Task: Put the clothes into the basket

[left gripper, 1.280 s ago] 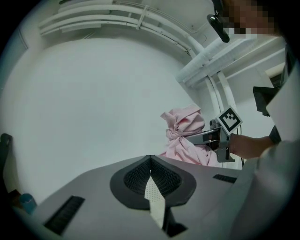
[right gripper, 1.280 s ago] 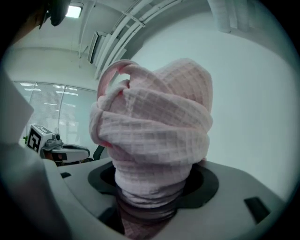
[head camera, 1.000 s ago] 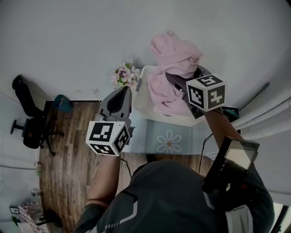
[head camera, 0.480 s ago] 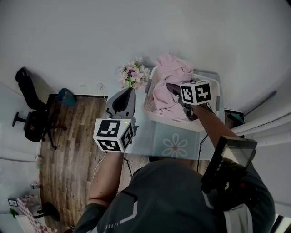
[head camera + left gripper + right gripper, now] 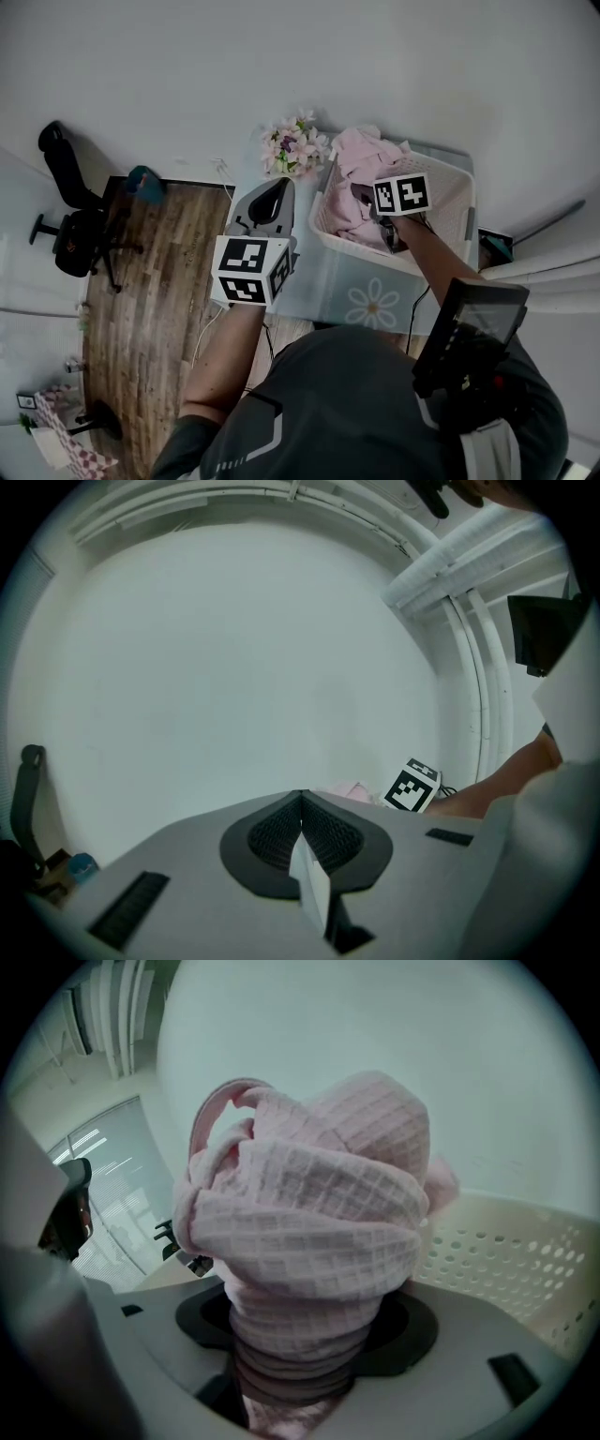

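Observation:
A pink waffle-weave garment point(image 5: 359, 173) hangs bunched inside the white perforated basket point(image 5: 457, 214), which stands on a pale table. My right gripper point(image 5: 367, 200) reaches into the basket from the near side, shut on a thick fold of the garment point(image 5: 309, 1213). The cloth fills the gap between its jaws and hides the pads. The basket's holed wall point(image 5: 511, 1252) shows to the right behind the cloth. My left gripper point(image 5: 277, 194) hovers left of the basket with its jaws closed together point(image 5: 302, 803) and nothing between them. It points at a bare wall.
A bunch of pink and white flowers point(image 5: 295, 146) stands just left of the basket's far corner. A flower print point(image 5: 372, 305) marks the table's near side. On the wooden floor at left are a black office chair point(image 5: 73, 239) and a blue object point(image 5: 145, 180).
The right gripper has carried the pink garment down from above the basket's rim into the basket. The left gripper has stayed shut beside the basket.

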Tool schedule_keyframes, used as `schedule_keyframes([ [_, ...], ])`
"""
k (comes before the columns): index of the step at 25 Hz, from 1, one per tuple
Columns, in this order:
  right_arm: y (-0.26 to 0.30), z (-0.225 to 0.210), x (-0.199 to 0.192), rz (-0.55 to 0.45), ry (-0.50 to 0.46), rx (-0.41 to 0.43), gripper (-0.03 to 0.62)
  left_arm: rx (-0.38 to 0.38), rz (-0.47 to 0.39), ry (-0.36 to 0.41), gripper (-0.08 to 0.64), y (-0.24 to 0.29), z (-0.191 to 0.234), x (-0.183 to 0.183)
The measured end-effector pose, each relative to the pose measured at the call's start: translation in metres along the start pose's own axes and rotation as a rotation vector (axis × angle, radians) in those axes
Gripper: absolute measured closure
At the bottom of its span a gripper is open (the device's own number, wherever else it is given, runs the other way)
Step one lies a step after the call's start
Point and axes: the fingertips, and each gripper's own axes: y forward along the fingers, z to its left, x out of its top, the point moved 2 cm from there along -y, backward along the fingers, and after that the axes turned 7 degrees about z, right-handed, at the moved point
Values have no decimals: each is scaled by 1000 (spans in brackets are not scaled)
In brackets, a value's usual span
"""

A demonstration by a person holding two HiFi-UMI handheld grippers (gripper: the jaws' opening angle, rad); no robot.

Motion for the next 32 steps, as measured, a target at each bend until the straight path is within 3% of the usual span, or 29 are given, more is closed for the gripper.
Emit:
schedule_keyframes([
  [5, 13, 3, -11, 70, -5, 1, 270, -24, 33, -1, 551, 10, 0, -3],
  [12, 52, -18, -38, 169, 152, 3, 270, -50, 66, -13, 551, 34, 11, -20],
  [24, 86, -40, -72, 326, 277, -6, 264, -86, 92, -43, 551, 53, 16, -32],
  [32, 97, -41, -77, 372, 277, -46, 258, -80, 98, -59, 551, 49, 17, -37],
])
